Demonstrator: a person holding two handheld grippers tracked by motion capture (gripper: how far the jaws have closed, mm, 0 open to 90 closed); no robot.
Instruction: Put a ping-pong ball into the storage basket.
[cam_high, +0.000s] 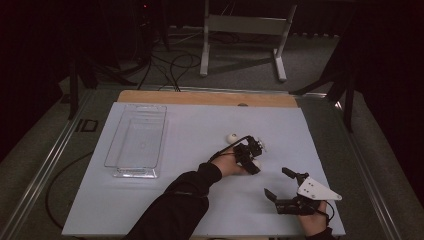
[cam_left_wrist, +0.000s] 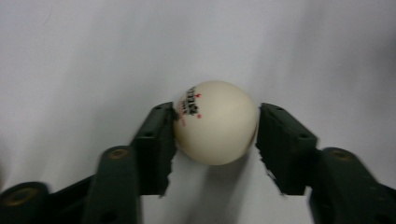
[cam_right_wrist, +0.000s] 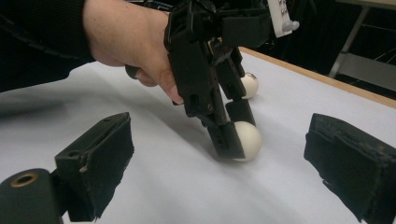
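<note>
Left gripper points down at the table and its two jaws squeeze a white ball from both sides. From the left gripper view, the ball sits snug between the black pads, with small red and black print on its skin. It rests on the white table, near the middle and a bit to the right, and it does not look lifted yet.

So the step in hand looks like the grab. I think the pick-up comes next.

A second ball lies on the table just beyond the left gripper. A clear tray sits well apart on the left side, and it holds nothing. That tray may be where the balls go.

Right gripper waits near the front edge with its jaws wide apart and nothing in them.

Next the left hand should rise slowly and keep the squeeze steady, since a round, smooth ball can pop out. Then it can travel over to the tray.
</note>
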